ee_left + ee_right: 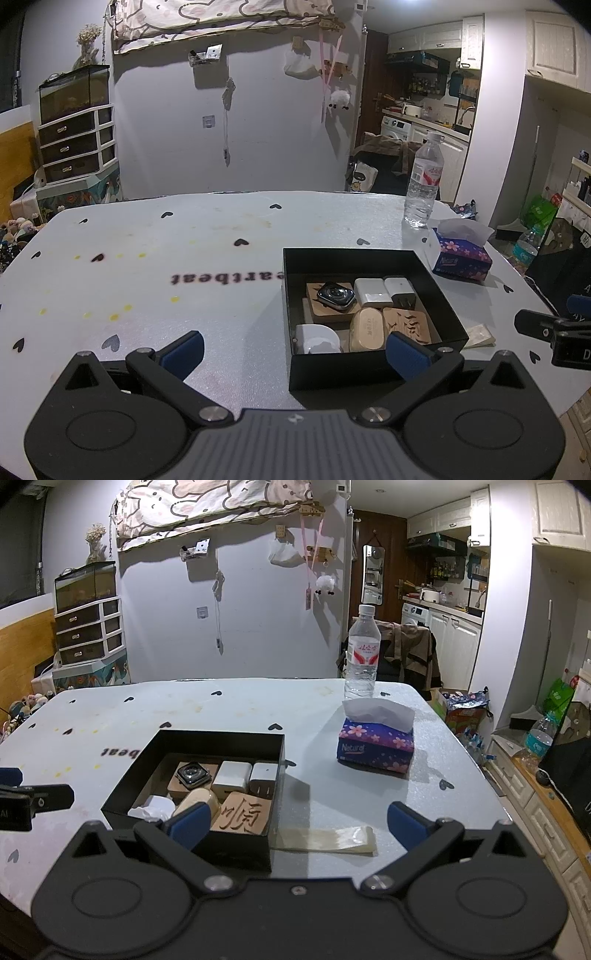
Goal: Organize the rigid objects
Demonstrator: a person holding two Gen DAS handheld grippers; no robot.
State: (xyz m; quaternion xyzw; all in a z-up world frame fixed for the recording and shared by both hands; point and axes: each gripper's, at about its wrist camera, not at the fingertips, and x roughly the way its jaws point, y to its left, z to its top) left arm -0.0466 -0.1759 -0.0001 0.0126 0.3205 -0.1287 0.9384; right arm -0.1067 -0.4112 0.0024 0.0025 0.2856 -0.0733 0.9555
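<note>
Black box [221, 843], open-topped, on the desk [184, 258] toward its near right part, holding 1 smartwatch [335, 294] on a wooden block [332, 312], 2 white chargers [373, 291] [400, 290], 1 cream oval case [366, 329], 1 carved wooden tile [242, 813] and 1 white piece [317, 338] at the near-left corner. All look light, stiff and small; the watch glass is likely fragile and the chargers and oval case probably slippery, so each is best pinched across its short sides. Left tongs [295, 352] and right tongs [295, 825] both spread wide, holding nothing, just before the box.
</note>
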